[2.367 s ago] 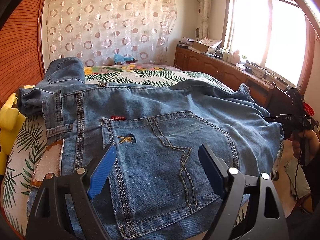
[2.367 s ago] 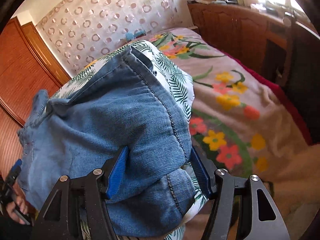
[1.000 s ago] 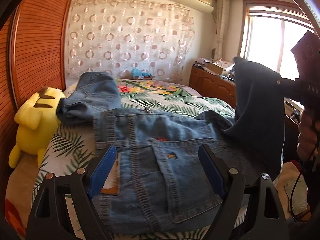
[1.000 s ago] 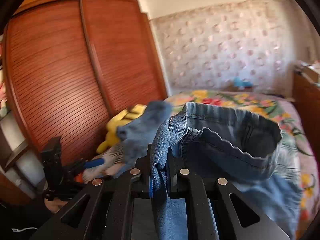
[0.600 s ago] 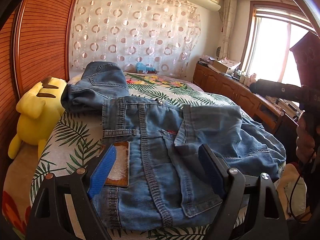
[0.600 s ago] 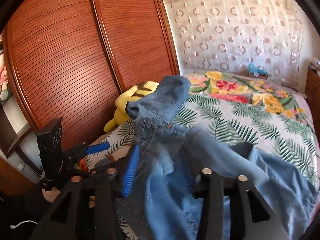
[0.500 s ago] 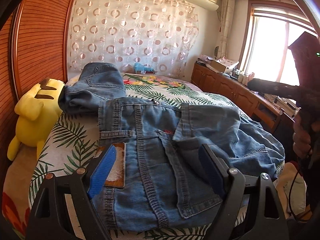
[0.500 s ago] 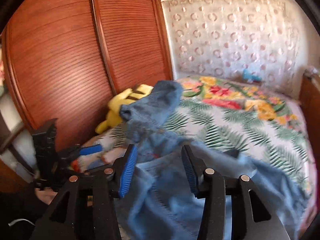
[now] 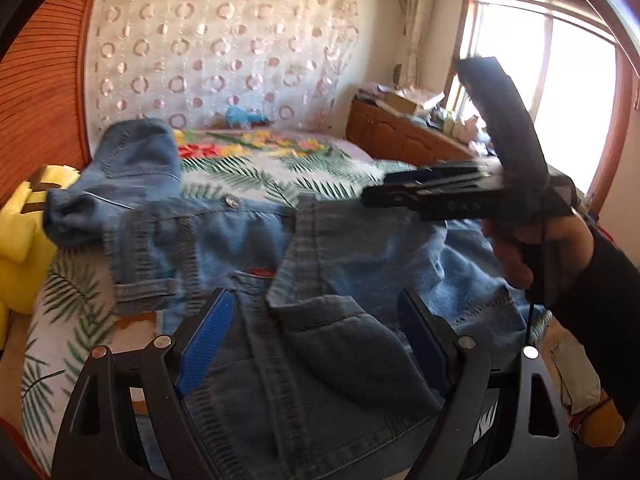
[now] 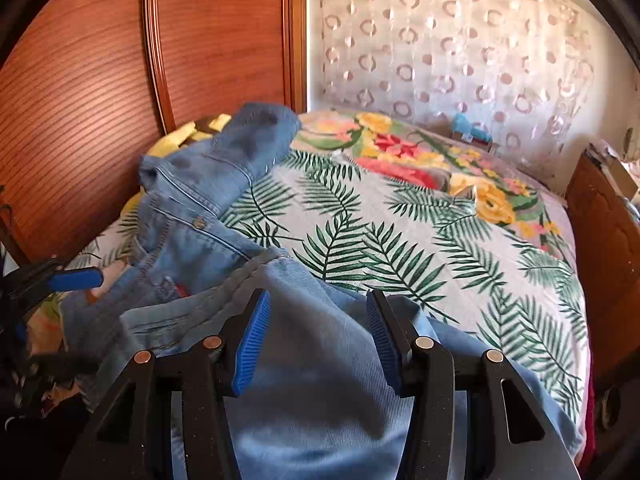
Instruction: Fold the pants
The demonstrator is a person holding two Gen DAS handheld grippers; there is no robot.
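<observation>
While the blue jeans (image 9: 248,240) lie spread over the near end of the bed (image 10: 400,232), one leg is folded back across the seat, its hem edge running beside the red label. The other end of the jeans is bunched on the far side of the waistband, against the yellow plush toy (image 9: 20,224) at the bed's edge. The left gripper (image 9: 316,344) hovers just above the folded denim, jaws wide apart, blue pads clear of the cloth, holding nothing. The right gripper (image 10: 316,340) has just been opening; its jaws stand parted over the pale leg fabric, which lies beneath and between them, with neither pad visibly pressing on it. From the left wrist view, the right gripper appears above the jeans, carried by a hand (image 9: 532,248) in a dark sleeve (image 9: 600,300).
</observation>
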